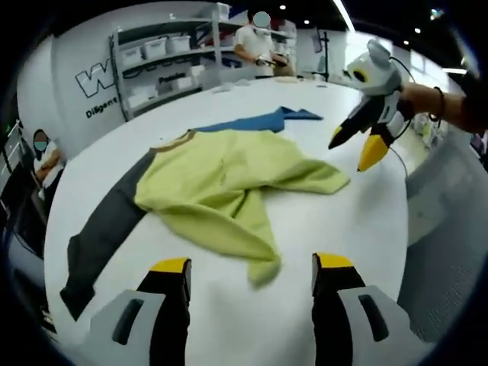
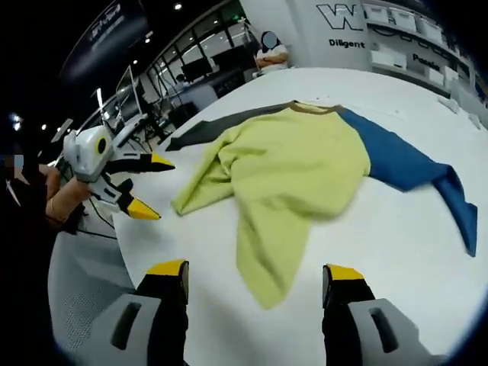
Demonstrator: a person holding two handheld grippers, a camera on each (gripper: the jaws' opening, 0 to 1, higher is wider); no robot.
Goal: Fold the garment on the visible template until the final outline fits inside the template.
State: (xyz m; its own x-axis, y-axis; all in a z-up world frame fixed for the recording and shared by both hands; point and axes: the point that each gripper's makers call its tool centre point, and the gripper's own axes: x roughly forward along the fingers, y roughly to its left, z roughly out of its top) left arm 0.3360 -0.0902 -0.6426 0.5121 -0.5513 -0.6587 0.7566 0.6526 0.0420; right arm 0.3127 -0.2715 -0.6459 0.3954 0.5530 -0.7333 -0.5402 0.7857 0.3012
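In the left gripper view, a seated person (image 1: 42,156) is at the far left edge, beyond the counter (image 1: 358,221). On the white counter lies the garment (image 1: 229,179), a crumpled shirt with a yellow-green body. Its dark grey sleeve (image 1: 103,232) trails off to the left of the yellow-green body toward the counter's near edge. Its blue sleeve (image 1: 263,120) stretches away behind the body to the right. One folded point of the body reaches down toward the left claw (image 1: 250,274), whose two yellow-tipped jaws stand spread apart with nothing between them, just short of the cloth. Behind the garment stand shelves (image 1: 164,61) with white bins, and a standing person (image 1: 255,42). To the right of the garment, the right claw (image 1: 354,149) hangs above the counter, held by a hand (image 1: 438,103), its jaws parted and not touching the cloth.

In the right gripper view, the left claw (image 2: 149,187) shows at the left of the garment (image 2: 293,175), its jaws spread and empty, apart from the cloth. The grey sleeve (image 2: 221,126) lies behind the body to the left, the blue sleeve (image 2: 415,171) to its right. The right claw (image 2: 255,274) sits below the garment's hanging point, jaws wide apart and holding nothing. A person (image 2: 271,53) stands beyond the counter (image 2: 396,244).
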